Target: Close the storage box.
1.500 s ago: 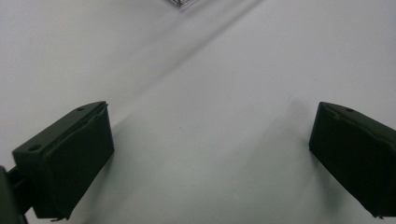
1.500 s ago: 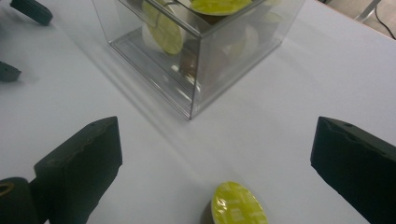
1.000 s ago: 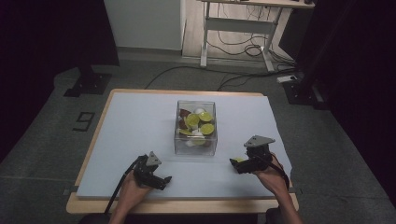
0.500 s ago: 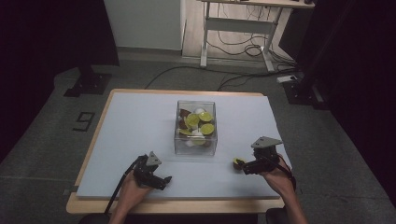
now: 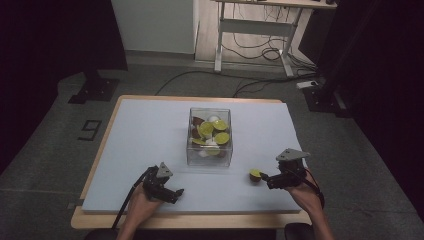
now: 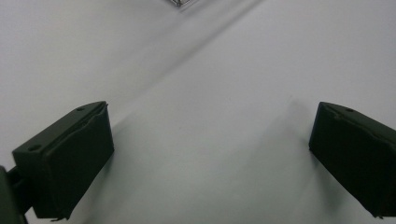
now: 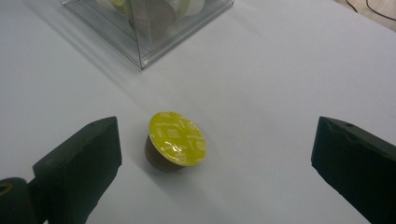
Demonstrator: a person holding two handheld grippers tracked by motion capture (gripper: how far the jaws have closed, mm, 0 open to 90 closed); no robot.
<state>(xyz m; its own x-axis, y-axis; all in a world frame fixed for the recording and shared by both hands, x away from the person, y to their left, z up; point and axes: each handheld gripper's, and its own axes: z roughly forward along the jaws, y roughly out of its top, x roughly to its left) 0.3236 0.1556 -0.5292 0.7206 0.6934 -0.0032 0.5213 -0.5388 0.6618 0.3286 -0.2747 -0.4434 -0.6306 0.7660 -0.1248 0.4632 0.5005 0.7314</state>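
Note:
A coffee capsule [image 5: 255,175] with a yellow-green foil lid lies tilted on the pale blue mat, right of the clear plastic box [image 5: 210,152]. My right gripper [image 5: 267,181] is just right of it, open. In the right gripper view the capsule [image 7: 176,140] sits nearer the left jaw of the gripper [image 7: 217,140], touching neither, with the box corner [image 7: 149,32] beyond. The box holds several capsules, yellow-green, brown and white. My left gripper [image 5: 175,192] rests open near the front edge; in its own view the left gripper [image 6: 210,126] has only bare mat between its jaws.
The mat [image 5: 140,135] covers a wooden table whose front edge [image 5: 200,220] lies close under both hands. A corner of the box [image 6: 176,2] peeks in at the top of the left gripper view. Desk legs and cables [image 5: 260,50] stand on the floor behind.
My right gripper has dropped lower and drawn back to the right, leaving the capsule on the mat in front of its jaws. The left gripper has stayed put.

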